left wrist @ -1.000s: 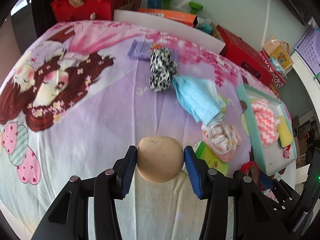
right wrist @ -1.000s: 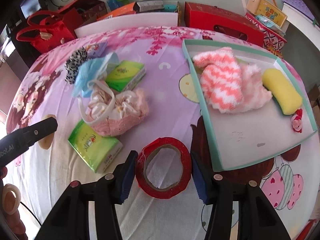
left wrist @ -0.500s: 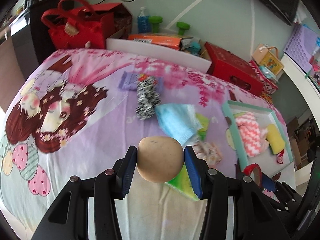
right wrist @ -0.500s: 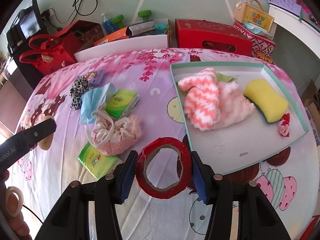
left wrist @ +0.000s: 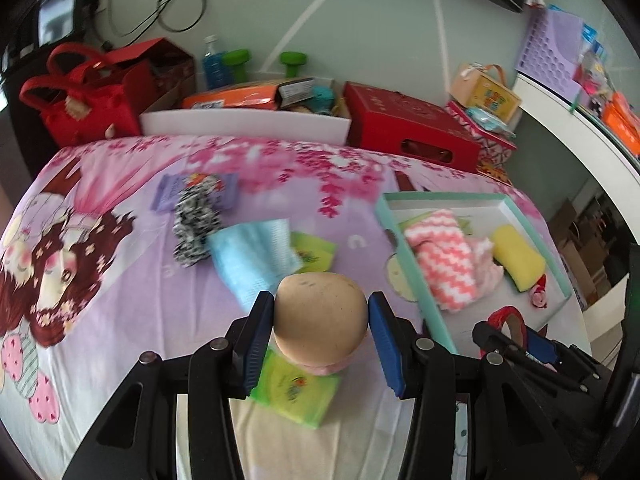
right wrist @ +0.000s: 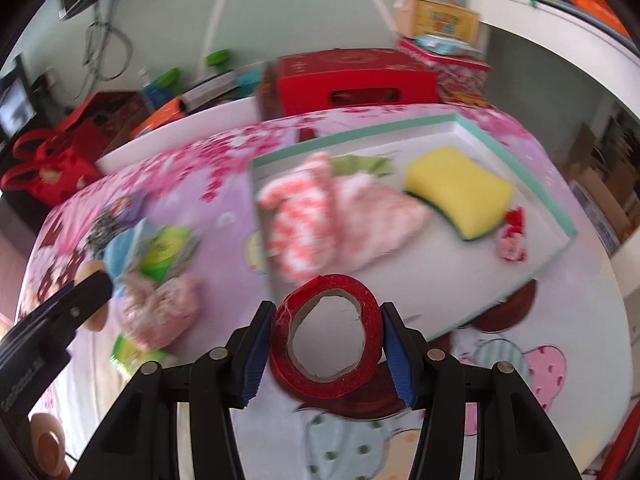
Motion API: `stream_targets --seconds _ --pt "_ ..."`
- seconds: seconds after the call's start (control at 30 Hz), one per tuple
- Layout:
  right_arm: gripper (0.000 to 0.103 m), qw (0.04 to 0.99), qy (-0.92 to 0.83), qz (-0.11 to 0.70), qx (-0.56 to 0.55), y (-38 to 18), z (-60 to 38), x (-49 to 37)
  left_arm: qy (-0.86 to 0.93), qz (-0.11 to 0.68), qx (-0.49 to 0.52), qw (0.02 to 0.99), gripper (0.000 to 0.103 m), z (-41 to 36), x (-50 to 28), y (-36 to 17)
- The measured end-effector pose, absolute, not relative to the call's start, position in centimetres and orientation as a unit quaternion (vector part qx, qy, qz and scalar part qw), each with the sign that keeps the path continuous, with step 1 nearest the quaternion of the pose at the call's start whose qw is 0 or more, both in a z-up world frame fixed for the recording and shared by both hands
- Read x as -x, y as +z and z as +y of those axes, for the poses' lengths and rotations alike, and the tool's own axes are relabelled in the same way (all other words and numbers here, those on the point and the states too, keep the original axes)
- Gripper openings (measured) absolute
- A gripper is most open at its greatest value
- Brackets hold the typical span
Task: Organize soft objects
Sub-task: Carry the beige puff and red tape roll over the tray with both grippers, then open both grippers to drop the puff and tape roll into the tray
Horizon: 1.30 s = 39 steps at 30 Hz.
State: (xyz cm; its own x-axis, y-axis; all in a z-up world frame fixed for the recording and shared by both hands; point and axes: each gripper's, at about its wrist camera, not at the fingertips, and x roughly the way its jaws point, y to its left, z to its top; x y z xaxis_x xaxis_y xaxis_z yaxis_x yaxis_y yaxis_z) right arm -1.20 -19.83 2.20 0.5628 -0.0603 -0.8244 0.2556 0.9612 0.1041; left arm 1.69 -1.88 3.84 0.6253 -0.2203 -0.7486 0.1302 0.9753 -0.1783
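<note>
Check the teal-rimmed tray (left wrist: pixel 538 236) first. It holds a pink-and-white zigzag cloth (left wrist: pixel 444 258), a yellow sponge (left wrist: pixel 518 256) and a small red-and-pink toy (left wrist: pixel 538 298) at its near corner. A green item lies behind the cloth; its kind cannot be told.

Your left gripper (left wrist: pixel 321 320) has its jaws closed onto a tan round soft object (left wrist: pixel 320 314), one blue pad pressed to each side, held above the printed bedsheet (left wrist: pixel 120 280). Your right gripper (right wrist: pixel 326 340) has its jaws clamped on a red tape roll (right wrist: pixel 326 338), squeezed into an oval, just in front of the tray's near edge.

Outside the tray, on the sheet, lie a black-and-white cloth (left wrist: pixel 194 226), a light blue cloth (left wrist: pixel 256 256) and two green tissue packs (left wrist: pixel 296 392), one partly under the tan object.

Only the right wrist view shows the pink drawstring pouch (right wrist: pixel 160 308); in the left wrist view only a pink edge shows beneath the tan object. Only the left wrist view shows the purple packet (left wrist: pixel 172 192) clearly. The right wrist view is motion-blurred.
</note>
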Motion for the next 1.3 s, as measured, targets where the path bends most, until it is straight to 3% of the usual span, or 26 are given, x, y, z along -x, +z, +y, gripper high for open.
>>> stream_targets --seconds 0.8,1.3 --pt "0.055 0.875 -0.17 0.417 -0.177 1.8 -29.9 0.8 -0.224 0.397 -0.045 0.889 0.05 -15.0 -2.7 1.9" --pt "0.056 0.878 -0.162 0.408 -0.19 1.2 -30.4 0.5 -0.246 0.409 -0.072 0.876 0.05 -18.2 -2.5 -0.1"
